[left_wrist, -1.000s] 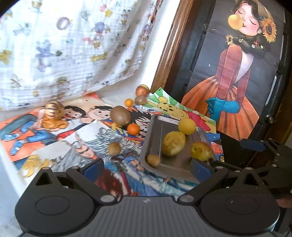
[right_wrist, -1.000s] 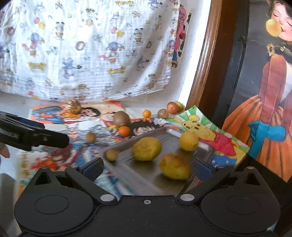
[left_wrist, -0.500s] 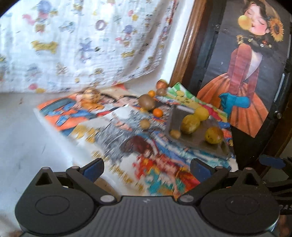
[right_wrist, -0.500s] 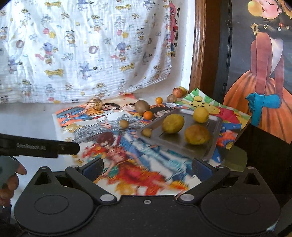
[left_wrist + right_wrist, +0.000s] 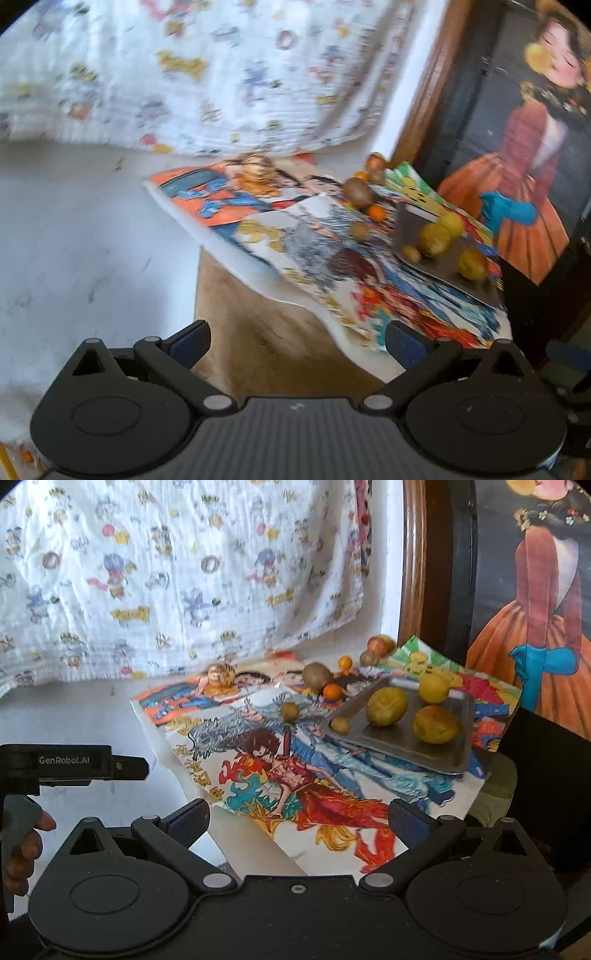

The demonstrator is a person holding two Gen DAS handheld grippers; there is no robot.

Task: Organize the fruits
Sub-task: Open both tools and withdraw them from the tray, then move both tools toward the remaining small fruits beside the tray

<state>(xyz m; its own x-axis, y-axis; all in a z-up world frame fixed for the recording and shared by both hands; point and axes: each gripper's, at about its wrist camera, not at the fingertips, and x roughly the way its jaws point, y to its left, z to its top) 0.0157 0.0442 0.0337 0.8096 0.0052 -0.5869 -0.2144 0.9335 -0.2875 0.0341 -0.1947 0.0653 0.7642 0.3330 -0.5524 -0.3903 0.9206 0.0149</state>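
**Both grippers wide and empty, fruit split between tray and posters**

My left gripper (image 5: 297, 341) has its fingers spread wide with nothing between them, well back from the fruit; its view is blurred. My right gripper (image 5: 298, 821) is likewise spread and empty, hanging over the near edge of the cartoon posters (image 5: 295, 775).

The metal tray (image 5: 436, 755) sits on the posters at the right. Four yellowish fruits lie in it: a large yellow fruit (image 5: 387, 706) near the middle, a round lemon (image 5: 434, 688) toward the back, another yellow fruit (image 5: 436, 724) nearer the front, and a small brown fruit (image 5: 340, 724) at the left rim.

Outside the tray, on the posters, I see a small brown fruit (image 5: 289, 710) just left of it, a small orange (image 5: 332, 691), a kiwi (image 5: 316, 675) touching that orange, a second tiny orange (image 5: 345, 661), and an apple (image 5: 380, 644) with a brown fruit (image 5: 368, 657) at the back. A walnut-like shell (image 5: 221, 674) lies well apart to the left.
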